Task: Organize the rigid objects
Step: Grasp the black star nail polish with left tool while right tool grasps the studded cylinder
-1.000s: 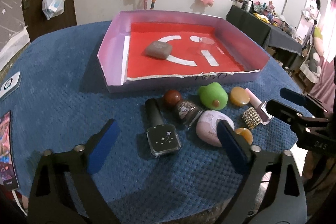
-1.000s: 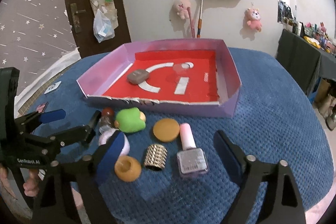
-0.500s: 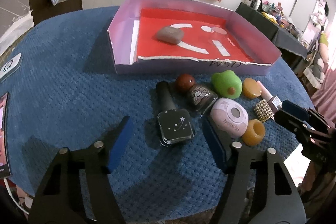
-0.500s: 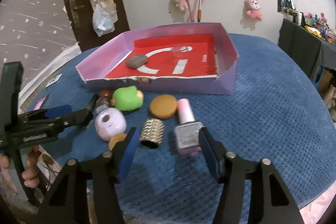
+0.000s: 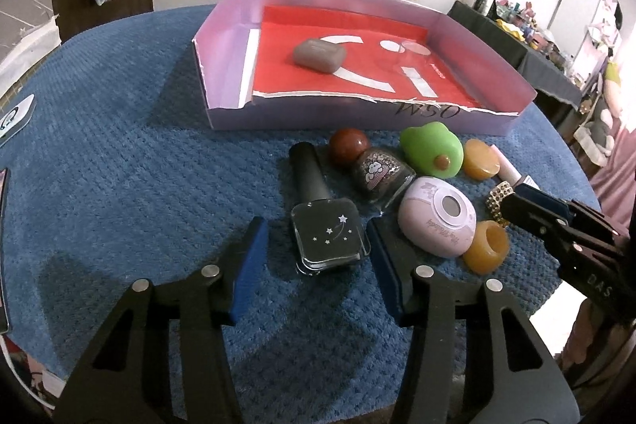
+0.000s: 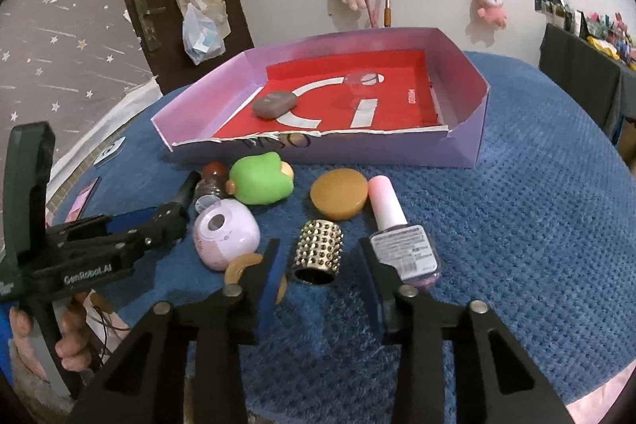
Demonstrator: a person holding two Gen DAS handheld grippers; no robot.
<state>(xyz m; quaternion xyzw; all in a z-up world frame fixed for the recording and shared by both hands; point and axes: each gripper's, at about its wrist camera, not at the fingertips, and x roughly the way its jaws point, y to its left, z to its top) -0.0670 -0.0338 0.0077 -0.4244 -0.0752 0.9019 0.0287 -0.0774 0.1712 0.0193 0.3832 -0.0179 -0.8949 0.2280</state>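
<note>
A purple box with a red floor holds a grey-brown soap bar. In front of it lie small objects on the blue cloth. My left gripper is open, its pads either side of the black star nail polish bottle. My right gripper is open, straddling the gold studded cylinder. Next to it lies the pink-capped nail polish. A lilac round case, an amber ring, a green toy, an amber disc, a glitter bottle and a brown ball lie close by.
A phone and a white card lie at the table's left edge. The box also shows in the right wrist view. Plush toys and a bag hang on the wall behind. The table edge runs just below both grippers.
Both grippers have moved forward and down and narrowed. The left now brackets the black nail polish bottle. The right now brackets the gold studded cylinder.
</note>
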